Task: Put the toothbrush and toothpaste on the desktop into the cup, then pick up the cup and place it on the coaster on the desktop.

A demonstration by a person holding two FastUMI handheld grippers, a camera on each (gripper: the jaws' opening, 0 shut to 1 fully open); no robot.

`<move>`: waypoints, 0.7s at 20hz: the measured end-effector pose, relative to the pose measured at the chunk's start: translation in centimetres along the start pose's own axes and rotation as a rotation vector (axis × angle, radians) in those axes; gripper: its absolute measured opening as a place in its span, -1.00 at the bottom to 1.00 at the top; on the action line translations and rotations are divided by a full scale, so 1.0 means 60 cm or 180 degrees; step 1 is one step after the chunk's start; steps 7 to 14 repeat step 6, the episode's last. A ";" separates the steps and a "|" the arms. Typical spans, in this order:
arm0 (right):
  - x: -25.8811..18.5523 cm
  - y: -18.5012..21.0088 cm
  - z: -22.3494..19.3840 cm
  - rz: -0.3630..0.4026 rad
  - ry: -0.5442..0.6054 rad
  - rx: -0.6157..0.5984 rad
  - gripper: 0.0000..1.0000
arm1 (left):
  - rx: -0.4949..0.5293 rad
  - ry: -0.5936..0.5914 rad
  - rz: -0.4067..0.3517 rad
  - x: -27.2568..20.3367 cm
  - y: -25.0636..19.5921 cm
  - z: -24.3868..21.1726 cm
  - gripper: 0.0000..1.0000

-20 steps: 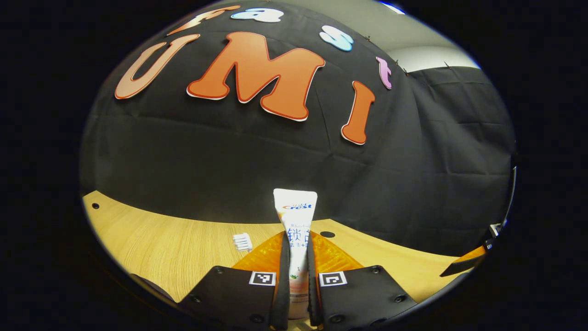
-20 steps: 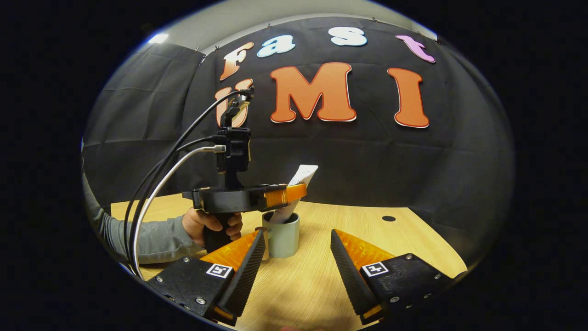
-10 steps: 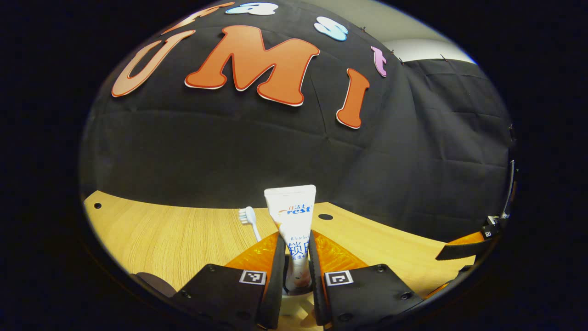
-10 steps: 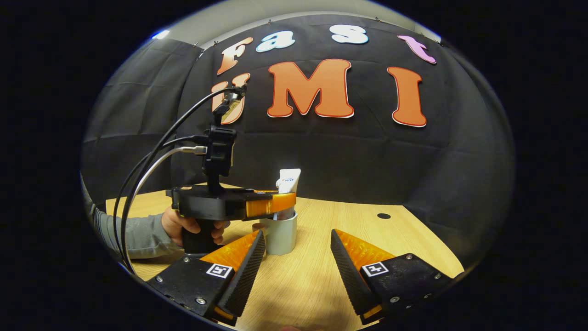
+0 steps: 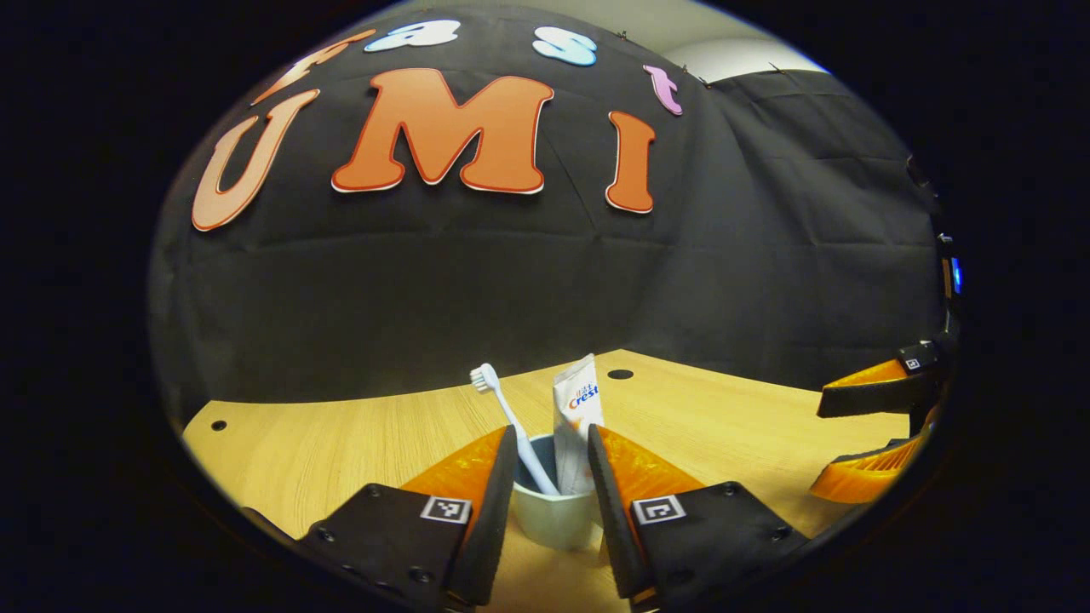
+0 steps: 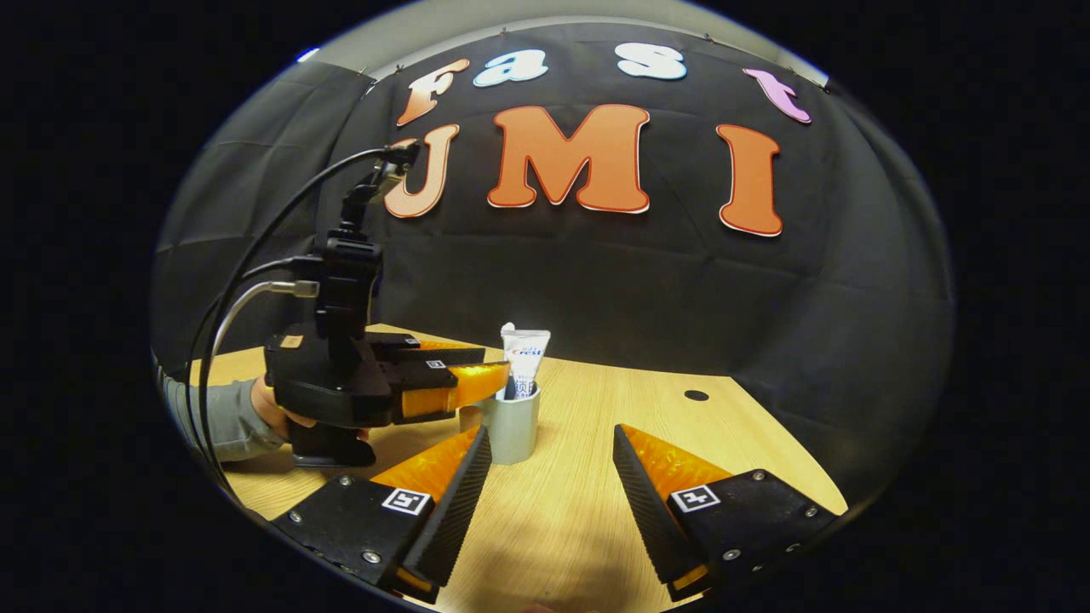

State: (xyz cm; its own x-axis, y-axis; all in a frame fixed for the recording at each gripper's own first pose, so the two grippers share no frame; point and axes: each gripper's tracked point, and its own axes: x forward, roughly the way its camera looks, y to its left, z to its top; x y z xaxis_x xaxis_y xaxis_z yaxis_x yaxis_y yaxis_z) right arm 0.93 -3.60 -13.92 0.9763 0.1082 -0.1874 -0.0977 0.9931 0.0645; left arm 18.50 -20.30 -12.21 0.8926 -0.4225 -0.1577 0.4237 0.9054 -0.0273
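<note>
Now, in the left gripper view, the left gripper (image 5: pixel 552 477) has its jaws parted at the bottom centre of the frame, with the pale cup (image 5: pixel 553 519) standing between them on the wooden desktop (image 5: pixel 341 443); whether either finger touches the cup's wall cannot be told. Inside the cup the white toothbrush (image 5: pixel 511 417) leans toward the upper left with its bristled head up, and the toothpaste (image 5: pixel 577 421) tube stands just beside it on the right, nearly upright, its flat crimped end on top. Far off at the right edge of that view, the right gripper (image 5: pixel 877 430) shows its two fingers one above the other with a clear gap between them. In the right gripper view, the right gripper (image 6: pixel 545 477) sits at the bottom of the frame with its jaws wide and nothing between them but bare desktop (image 6: pixel 562 528). Just left of centre stands the cup (image 6: pixel 511 430), with the toothpaste (image 6: pixel 524 358) rising from it; the toothbrush is mostly hidden behind the tube there. At the left of the frame, the left gripper (image 6: pixel 477 379) points toward the cup, its fingertips reaching the cup's rim area, and cables (image 6: pixel 247 289) arc up from its body. A hand (image 6: pixel 272 413) in a grey sleeve (image 6: pixel 209 417) holds its handle low at the left edge. A small dark hole (image 6: pixel 697 395) marks the desktop to the right of the cup, well apart from it.
</note>
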 end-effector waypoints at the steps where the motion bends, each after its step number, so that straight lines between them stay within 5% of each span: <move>1: 0.002 0.002 0.002 -0.0005 0.0006 -0.0001 0.75 | 0.0003 0.0003 0.0013 -0.008 0.005 -0.002 0.05; 5: 0.014 0.013 0.007 0.0038 0.0086 -0.0046 0.75 | 0.0095 0.0080 0.0121 -0.044 0.041 -0.017 0.63; 6: 0.019 0.013 0.011 0.0043 0.0082 -0.0063 0.75 | 0.0077 0.0081 0.0173 -0.054 0.054 -0.017 0.52; 14: 0.019 0.013 0.011 0.0043 0.0082 -0.0063 0.75 | 0.0077 0.0081 0.0173 -0.054 0.054 -0.017 0.52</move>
